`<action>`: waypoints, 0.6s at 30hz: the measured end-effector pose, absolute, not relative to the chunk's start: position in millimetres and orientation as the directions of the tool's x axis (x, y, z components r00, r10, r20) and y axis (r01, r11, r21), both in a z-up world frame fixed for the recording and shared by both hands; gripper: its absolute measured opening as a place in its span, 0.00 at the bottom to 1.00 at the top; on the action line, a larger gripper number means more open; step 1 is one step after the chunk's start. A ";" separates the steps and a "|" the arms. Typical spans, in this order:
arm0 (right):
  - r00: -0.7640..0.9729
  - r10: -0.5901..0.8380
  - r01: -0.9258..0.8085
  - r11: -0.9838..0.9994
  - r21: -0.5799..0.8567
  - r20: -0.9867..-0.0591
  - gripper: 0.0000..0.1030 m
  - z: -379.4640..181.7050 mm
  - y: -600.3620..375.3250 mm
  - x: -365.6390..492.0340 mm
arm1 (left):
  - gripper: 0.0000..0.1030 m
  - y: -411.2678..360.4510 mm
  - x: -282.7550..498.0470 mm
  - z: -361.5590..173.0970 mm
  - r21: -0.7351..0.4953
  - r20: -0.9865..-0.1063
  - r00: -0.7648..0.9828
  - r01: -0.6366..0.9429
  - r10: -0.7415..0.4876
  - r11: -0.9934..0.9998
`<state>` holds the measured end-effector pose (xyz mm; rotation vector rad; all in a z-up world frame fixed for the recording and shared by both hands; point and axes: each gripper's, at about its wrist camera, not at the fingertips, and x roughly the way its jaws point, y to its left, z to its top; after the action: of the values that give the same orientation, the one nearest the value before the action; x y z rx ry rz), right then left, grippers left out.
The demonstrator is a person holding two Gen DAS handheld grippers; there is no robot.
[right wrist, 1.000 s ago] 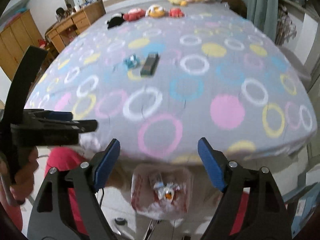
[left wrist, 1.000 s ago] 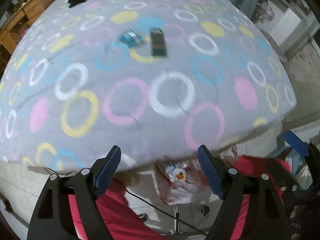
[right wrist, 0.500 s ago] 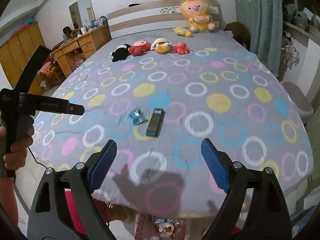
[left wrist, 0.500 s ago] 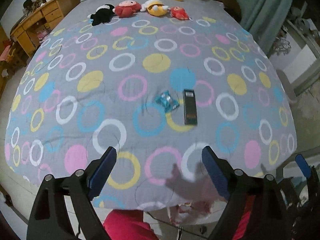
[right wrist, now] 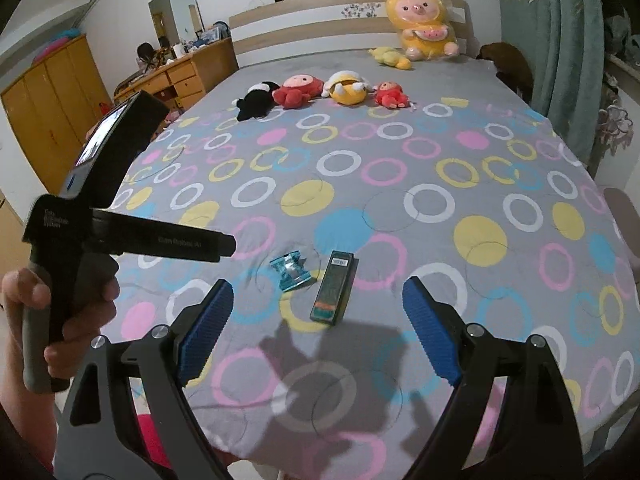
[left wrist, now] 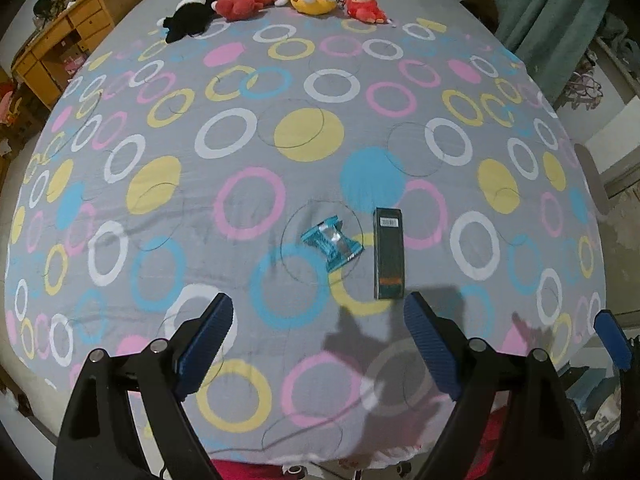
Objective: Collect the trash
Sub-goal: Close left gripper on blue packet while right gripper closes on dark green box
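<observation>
A crumpled blue wrapper (left wrist: 332,242) and a dark green box (left wrist: 388,254) lie side by side on the grey bedspread with coloured rings. They also show in the right wrist view, the wrapper (right wrist: 291,271) left of the box (right wrist: 333,294). My left gripper (left wrist: 318,338) is open and empty, above the bed just short of both. My right gripper (right wrist: 318,328) is open and empty, also just short of them. The left gripper's body (right wrist: 120,236) shows at the left of the right wrist view, held in a hand.
Several plush toys (right wrist: 320,92) lie in a row near the headboard, with a large yellow one (right wrist: 424,28) behind. A wooden desk (right wrist: 176,76) stands at the bed's left. Green curtains (right wrist: 560,40) hang on the right. The bed's near edge (left wrist: 280,456) is just below the grippers.
Both grippers rose from below the bed's edge, where a trash bag showed, and moved forward over the bed toward the wrapper and box. Both stayed open.
</observation>
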<state>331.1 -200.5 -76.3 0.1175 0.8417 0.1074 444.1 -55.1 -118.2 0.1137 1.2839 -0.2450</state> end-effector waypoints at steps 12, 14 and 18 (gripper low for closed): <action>0.522 0.108 0.023 0.990 0.141 -0.846 0.82 -187.5 -203.7 412.8 | 0.83 -63.7 503.9 -199.4 -0.092 -0.971 0.205 0.144 -0.121 0.985; 0.505 0.093 0.035 0.991 0.129 -0.858 0.82 -205.2 -202.9 420.2 | 0.83 -65.1 510.3 -212.0 -0.097 -0.973 0.197 0.129 -0.121 0.987; 0.472 0.081 0.052 0.992 0.119 -0.878 0.82 -236.9 -201.1 435.8 | 0.83 -66.0 522.3 -234.8 -0.100 -0.976 0.183 0.094 -0.116 0.991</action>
<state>435.8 -201.1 -236.9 0.1354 1.0797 0.0178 522.3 -66.0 -234.8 -0.0190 1.3793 -0.1480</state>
